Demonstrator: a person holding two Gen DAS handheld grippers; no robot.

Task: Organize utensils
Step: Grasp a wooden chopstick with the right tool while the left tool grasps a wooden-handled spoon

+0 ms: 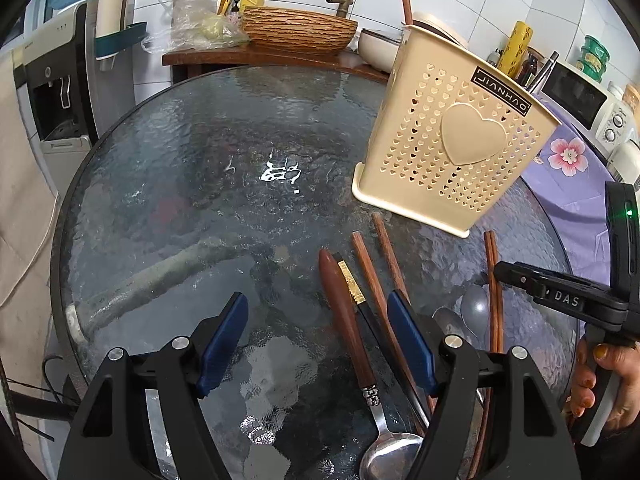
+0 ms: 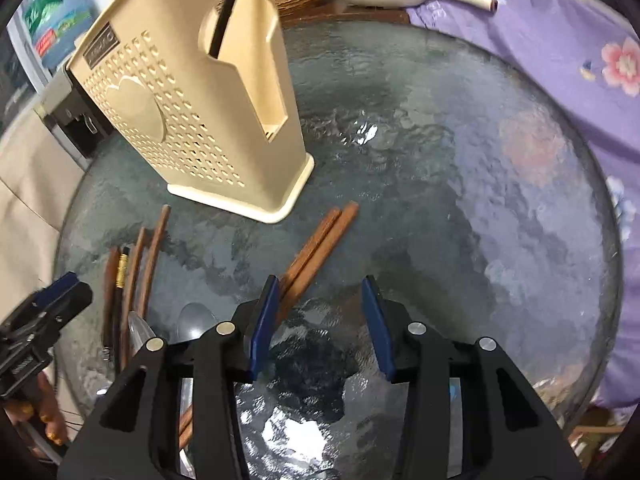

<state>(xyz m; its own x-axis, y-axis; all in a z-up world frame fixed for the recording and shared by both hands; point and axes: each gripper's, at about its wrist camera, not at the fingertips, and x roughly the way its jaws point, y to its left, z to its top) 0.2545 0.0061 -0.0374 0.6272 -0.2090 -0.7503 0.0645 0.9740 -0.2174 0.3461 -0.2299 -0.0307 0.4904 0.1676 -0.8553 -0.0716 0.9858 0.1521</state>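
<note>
Barely begun, by the look of it: wooden chopsticks, a wood-handled spoon and grey spoons all lying loose on the glass table, just before the cream holder. Left claw spread and empty; right claw spread, pinching nothing, hovering by a chopstick pair

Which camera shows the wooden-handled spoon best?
The left wrist view: the spoon lies on the glass table from its brown handle tip to its steel bowl, between the open left gripper's fingers. The right wrist view shows only a blurred handle at its left edge.
</note>
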